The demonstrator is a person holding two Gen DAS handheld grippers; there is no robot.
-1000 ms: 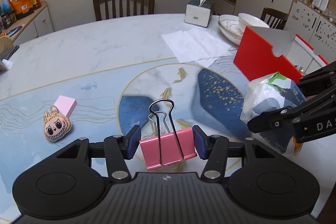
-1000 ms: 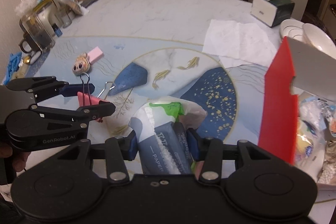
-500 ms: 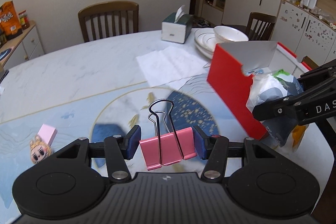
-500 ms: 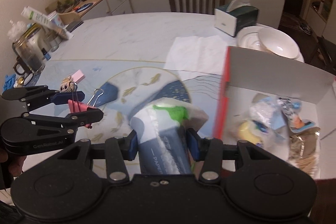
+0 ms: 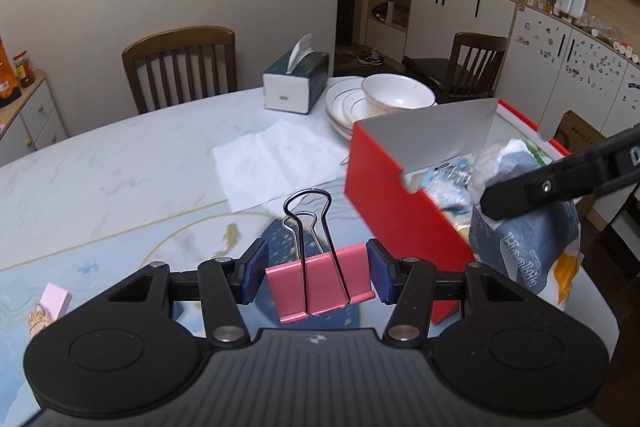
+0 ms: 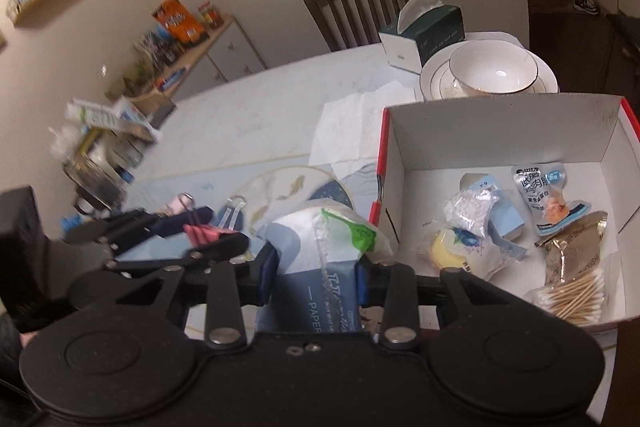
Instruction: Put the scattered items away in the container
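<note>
My left claw [image 5: 316, 277] grips a pink metal binder clip [image 5: 319, 281]; my right claw [image 6: 316, 273] clamps a blue-white plastic tissue pack [image 6: 320, 259] beside the red cardboard box [image 6: 500, 139].

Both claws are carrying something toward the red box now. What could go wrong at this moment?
1. The soft blue-and-white tissue packet is pinched only at its lower end by the right claw; it may sag or slip before it is over the red cardboard box.
2. The left claw holds the pink metal binder clip by its edges; it could twist out.
3. The claws are close together and may collide at the box.
</note>
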